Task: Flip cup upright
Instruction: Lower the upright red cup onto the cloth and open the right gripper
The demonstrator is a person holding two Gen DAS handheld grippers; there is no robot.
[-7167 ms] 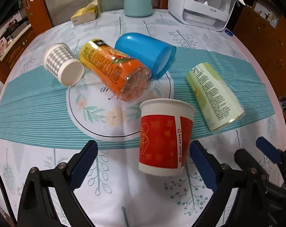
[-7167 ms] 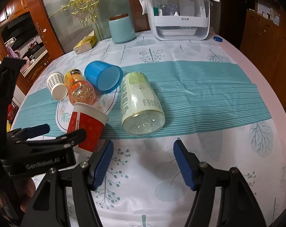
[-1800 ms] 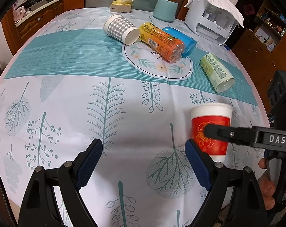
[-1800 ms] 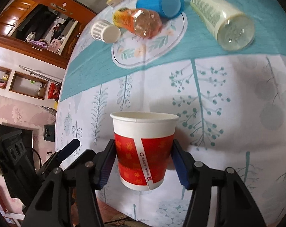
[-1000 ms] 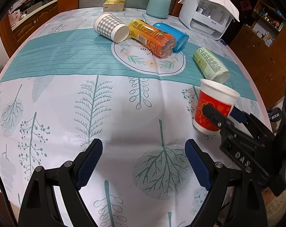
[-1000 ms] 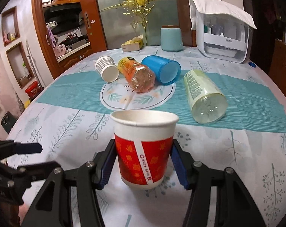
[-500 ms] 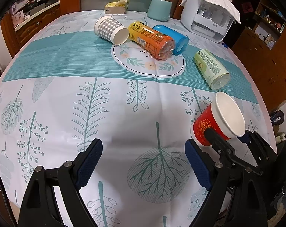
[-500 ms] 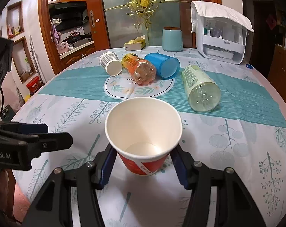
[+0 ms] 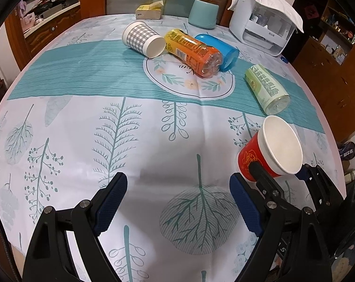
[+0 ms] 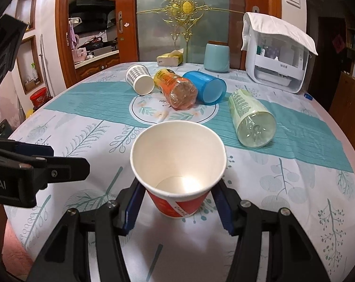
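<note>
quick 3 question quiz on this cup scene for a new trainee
1. True or false: the right hand-held gripper is shut on the red paper cup.
2. Which lies nearest the green bottle: A) the grey checked cup, B) the blue cup, C) the tissue box?
3. Fill in: the left hand-held gripper is ____ and holds nothing.

Key: 1 true; 2 B; 3 open
</note>
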